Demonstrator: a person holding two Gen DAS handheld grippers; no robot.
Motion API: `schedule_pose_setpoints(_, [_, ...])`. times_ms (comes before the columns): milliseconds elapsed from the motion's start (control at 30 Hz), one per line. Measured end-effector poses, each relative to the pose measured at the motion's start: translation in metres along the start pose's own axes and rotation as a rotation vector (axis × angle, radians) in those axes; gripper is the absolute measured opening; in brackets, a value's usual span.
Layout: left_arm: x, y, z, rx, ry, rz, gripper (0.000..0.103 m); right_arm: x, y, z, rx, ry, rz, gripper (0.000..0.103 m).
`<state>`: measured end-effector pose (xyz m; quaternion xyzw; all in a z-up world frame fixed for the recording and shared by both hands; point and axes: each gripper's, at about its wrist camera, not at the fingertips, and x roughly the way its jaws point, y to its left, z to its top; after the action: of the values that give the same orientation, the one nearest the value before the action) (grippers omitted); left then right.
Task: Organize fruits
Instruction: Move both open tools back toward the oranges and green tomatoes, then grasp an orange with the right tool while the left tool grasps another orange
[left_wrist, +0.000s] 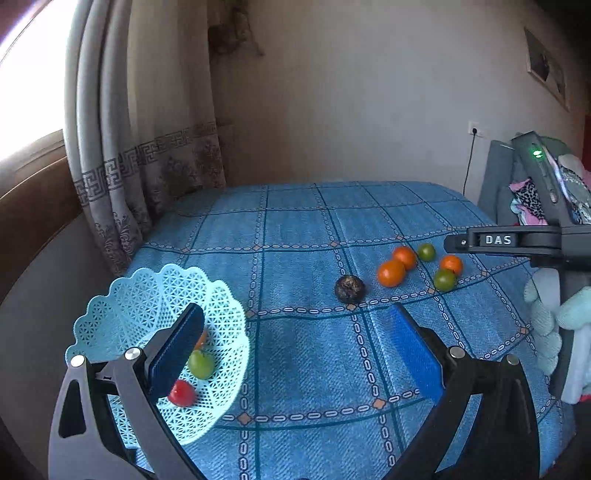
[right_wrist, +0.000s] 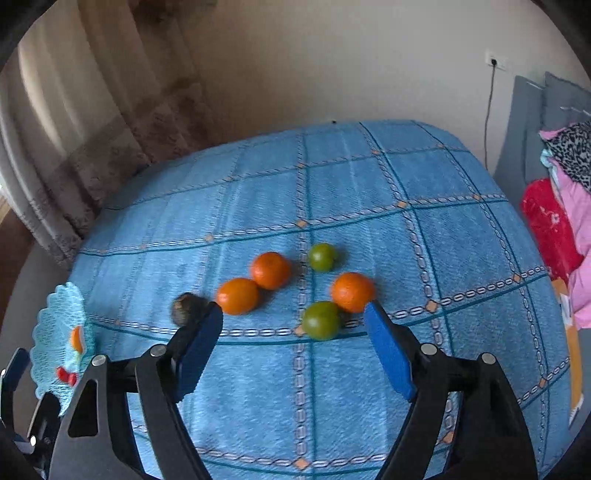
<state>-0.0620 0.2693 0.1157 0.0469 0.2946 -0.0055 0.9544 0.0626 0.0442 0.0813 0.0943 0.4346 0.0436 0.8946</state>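
Observation:
A light-blue lattice basket (left_wrist: 147, 291) (right_wrist: 55, 314) sits at the table's left and holds a green fruit (left_wrist: 201, 364), a red fruit (left_wrist: 181, 393) and an orange one mostly hidden behind my left finger. My left gripper (left_wrist: 295, 332) hangs open beside the basket, empty. On the cloth lie three oranges (right_wrist: 237, 296) (right_wrist: 270, 270) (right_wrist: 352, 291), two green fruits (right_wrist: 321, 320) (right_wrist: 322, 257) and a dark wrinkled fruit (right_wrist: 186, 308) (left_wrist: 349, 288). My right gripper (right_wrist: 293, 323) is open just before the near green fruit, empty.
A blue checked cloth (right_wrist: 332, 387) covers the round table. Curtains (left_wrist: 147, 177) hang at the back left, with a wall behind. Folded clothes (right_wrist: 565, 206) are piled at the right edge. The right gripper's body (left_wrist: 517, 242) shows in the left wrist view.

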Motion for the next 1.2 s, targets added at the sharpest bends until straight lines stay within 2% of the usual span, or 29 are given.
schedule_pose_setpoints(233, [0.011,-0.004,-0.001,0.007,0.029,0.005,0.1,0.034,-0.027,0.012,0.075,0.072,-0.035,0.064])
schedule_pose_setpoints(500, [0.021,-0.002,-0.002,0.002,0.046,0.016,0.1,0.068,-0.033,0.018,0.092,0.115,-0.061,0.055])
schedule_pose_setpoints(700, [0.033,0.003,-0.003,-0.007,0.075,0.031,0.1,0.088,-0.038,0.015,0.102,0.139,-0.096,0.044])
schedule_pose_setpoints(767, [0.036,0.001,-0.002,-0.002,0.078,0.035,0.1,0.088,-0.039,0.015,0.104,0.134,-0.095,0.04])
schedule_pose_setpoints(967, [0.044,-0.011,0.0,0.028,0.085,0.037,0.1,0.075,-0.046,0.011,0.106,0.115,-0.078,0.04])
schedule_pose_setpoints(1200, [0.061,-0.034,0.008,0.091,0.077,0.042,0.1,0.042,-0.053,0.007,0.095,0.038,-0.051,0.04])
